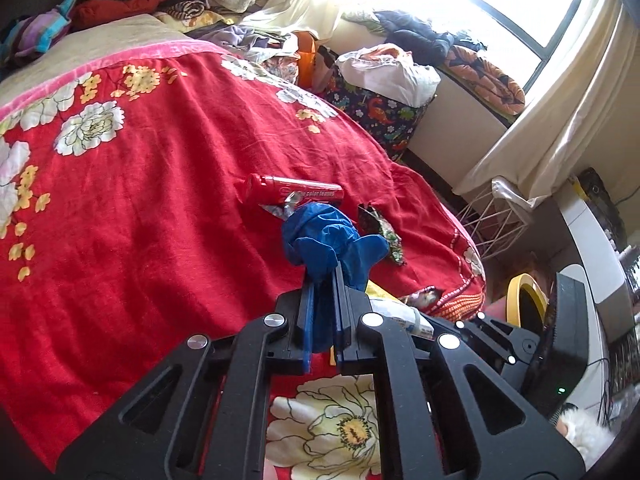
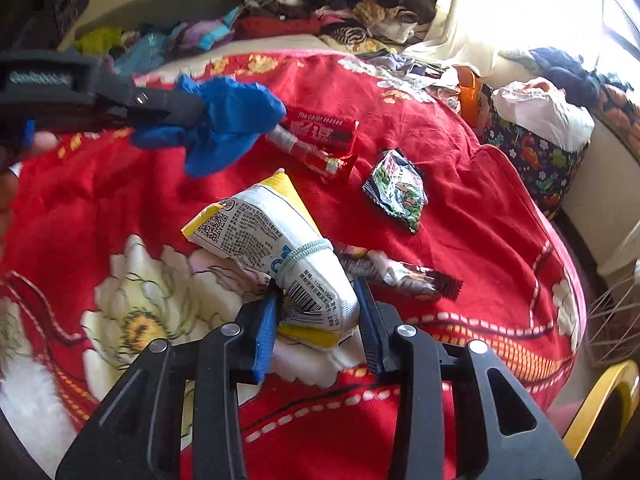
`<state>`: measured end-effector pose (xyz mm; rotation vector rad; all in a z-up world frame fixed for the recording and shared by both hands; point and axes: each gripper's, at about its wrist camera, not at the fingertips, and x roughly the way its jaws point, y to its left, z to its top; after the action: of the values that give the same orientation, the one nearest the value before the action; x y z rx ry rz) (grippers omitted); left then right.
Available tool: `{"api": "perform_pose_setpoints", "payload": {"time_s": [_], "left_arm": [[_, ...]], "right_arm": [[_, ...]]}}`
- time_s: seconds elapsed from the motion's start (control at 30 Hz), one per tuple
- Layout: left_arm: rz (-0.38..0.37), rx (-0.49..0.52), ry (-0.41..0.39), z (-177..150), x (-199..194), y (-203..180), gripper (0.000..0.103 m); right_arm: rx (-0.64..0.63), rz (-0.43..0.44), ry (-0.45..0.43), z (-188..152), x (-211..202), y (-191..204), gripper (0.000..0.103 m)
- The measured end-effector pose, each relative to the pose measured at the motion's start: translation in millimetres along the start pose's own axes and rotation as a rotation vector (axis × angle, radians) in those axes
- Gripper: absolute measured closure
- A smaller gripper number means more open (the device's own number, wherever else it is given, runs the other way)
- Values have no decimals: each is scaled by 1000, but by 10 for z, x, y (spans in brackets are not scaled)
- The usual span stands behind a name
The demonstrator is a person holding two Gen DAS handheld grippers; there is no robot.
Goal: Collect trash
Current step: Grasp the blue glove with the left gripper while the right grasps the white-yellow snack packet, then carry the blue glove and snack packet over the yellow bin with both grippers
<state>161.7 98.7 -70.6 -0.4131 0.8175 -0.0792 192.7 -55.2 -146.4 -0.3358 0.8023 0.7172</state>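
My left gripper (image 1: 323,280) is shut on a crumpled blue glove (image 1: 328,236) and holds it above the red floral blanket (image 1: 140,200). In the right wrist view the glove (image 2: 228,120) hangs at the upper left. My right gripper (image 2: 320,300) has its jaws around a white and yellow packet (image 2: 276,248) bound with a rubber band, pads touching its lower end. A red wrapper (image 2: 320,140) and a crumpled green wrapper (image 2: 398,194) lie further out on the blanket. A brown striped wrapper (image 2: 404,276) lies beside the packet.
Piles of clothes (image 2: 320,8) line the bed's far side. A dinosaur-print bag (image 1: 380,108) stuffed with white cloth stands by the window wall. A white wire basket (image 1: 496,216) and a yellow-rimmed object (image 1: 524,300) sit past the bed's right edge.
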Motion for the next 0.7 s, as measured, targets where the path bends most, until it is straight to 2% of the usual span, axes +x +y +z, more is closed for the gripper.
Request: {"api": "perform_pose_setpoints", "payload": {"time_s": [0.27, 0.7], "left_arm": [[-33, 40, -19, 34, -76, -228, 99], [-72, 103, -42, 41, -193, -599, 99]], "right_arm": [[200, 63, -110, -249, -554, -138, 69], [366, 10, -185, -449, -1008, -478, 69]]}}
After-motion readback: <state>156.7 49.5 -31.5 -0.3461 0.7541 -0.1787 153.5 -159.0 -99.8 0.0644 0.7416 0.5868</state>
